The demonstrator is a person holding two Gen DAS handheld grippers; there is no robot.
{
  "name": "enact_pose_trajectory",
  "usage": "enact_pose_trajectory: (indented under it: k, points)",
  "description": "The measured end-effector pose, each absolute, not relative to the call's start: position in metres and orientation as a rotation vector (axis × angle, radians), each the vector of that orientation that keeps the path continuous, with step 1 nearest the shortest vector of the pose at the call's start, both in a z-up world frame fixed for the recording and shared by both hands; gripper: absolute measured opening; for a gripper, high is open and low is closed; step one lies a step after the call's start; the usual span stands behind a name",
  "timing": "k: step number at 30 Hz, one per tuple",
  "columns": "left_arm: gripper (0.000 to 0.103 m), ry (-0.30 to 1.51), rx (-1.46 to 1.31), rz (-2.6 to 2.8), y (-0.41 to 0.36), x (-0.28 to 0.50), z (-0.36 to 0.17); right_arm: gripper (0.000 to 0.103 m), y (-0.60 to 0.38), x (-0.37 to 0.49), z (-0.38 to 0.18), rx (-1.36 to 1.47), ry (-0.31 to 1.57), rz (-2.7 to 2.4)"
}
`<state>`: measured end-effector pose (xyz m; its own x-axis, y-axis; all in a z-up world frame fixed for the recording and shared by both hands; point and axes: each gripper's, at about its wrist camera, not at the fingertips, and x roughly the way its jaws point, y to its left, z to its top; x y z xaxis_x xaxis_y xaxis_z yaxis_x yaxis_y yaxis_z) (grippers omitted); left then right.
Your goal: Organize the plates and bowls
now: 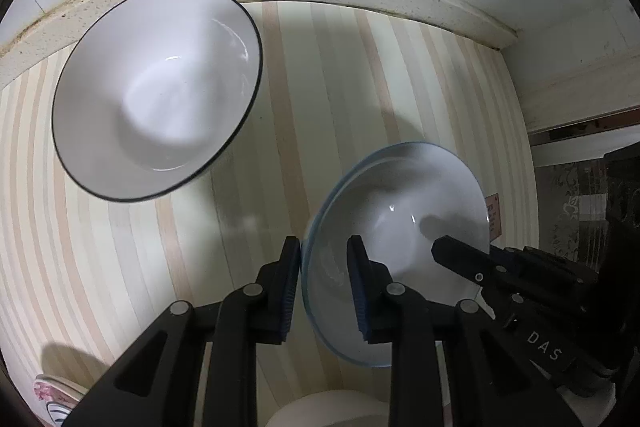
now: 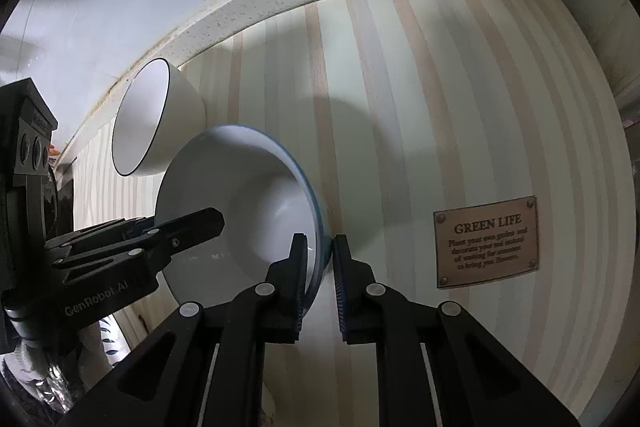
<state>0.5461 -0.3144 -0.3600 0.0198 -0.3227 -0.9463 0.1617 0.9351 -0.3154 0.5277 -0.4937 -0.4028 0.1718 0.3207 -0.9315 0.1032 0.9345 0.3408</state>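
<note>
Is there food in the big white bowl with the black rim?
No, the big white bowl is bare inside, with only shiny white glaze showing.

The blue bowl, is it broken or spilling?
No. The blue-rimmed bowl is empty and uncracked, though tilted, with left tongs and right tongs pinching opposite rims. The black-rimmed bowl sits upright.

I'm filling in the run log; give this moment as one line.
left gripper: shut on blue-rimmed bowl | right gripper: shut on opposite rim | black-rimmed bowl: empty, upright, apart on striped counter
</note>
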Motion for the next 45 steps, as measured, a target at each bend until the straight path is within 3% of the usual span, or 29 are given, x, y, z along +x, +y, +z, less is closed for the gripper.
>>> enact_pose_trajectory:
  k: [17,31,45]
  points:
    - [0.022,1.465,-0.118,-0.423,-0.277,0.468,-0.275,0.015,-0.465,0.439,-0.296,0.32,1.317,0.222]
    - [0.022,1.606,-0.071,-0.367,-0.265,0.417,-0.33,0.015,-0.428,0.375,-0.345,0.342,1.439,0.238]
    - [0.022,1.564,0.076,-0.325,-0.285,0.414,-0.337,0.015,-0.425,0.378,-0.367,0.355,1.477,0.209]
